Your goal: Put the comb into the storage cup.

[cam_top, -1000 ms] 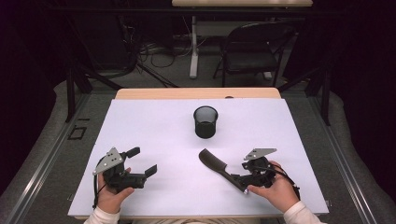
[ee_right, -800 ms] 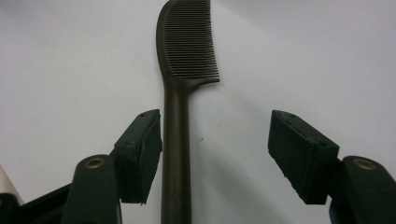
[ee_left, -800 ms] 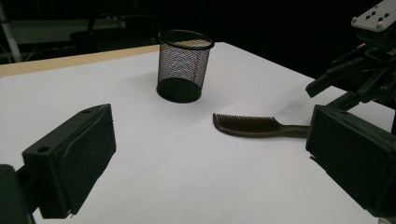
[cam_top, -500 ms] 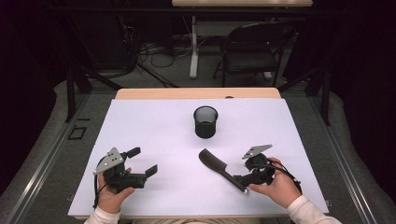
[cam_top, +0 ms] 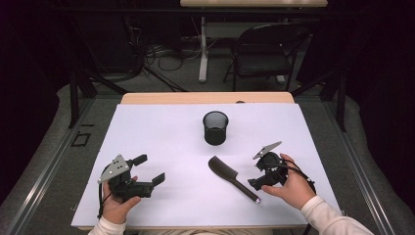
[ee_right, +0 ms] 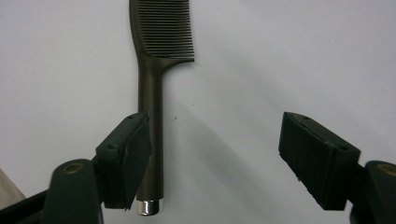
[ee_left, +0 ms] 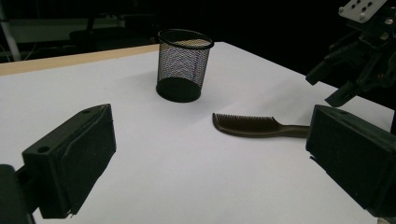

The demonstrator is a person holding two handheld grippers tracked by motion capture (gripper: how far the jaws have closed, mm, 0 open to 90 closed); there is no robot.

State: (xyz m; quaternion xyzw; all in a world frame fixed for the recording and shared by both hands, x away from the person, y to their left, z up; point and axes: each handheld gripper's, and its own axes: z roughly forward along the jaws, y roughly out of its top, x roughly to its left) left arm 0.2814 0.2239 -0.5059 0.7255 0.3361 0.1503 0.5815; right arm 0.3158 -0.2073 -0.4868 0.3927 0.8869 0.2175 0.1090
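Comb (cam_top: 230, 176) lies flat on the white bench (cam_top: 161, 132), free of any grip, teeth end toward the mesh cup (cam_top: 216, 128), which stands upright and apart from it. Right tongs (ee_right: 215, 158) sit just above the handle end; jaws have just been opening and now stand wide, the handle beside the inner face of one jaw, the other jaw well clear. Nothing is held. Left tongs (cam_top: 149, 171) rest in the hand near the front edge, jaws wide apart and empty.
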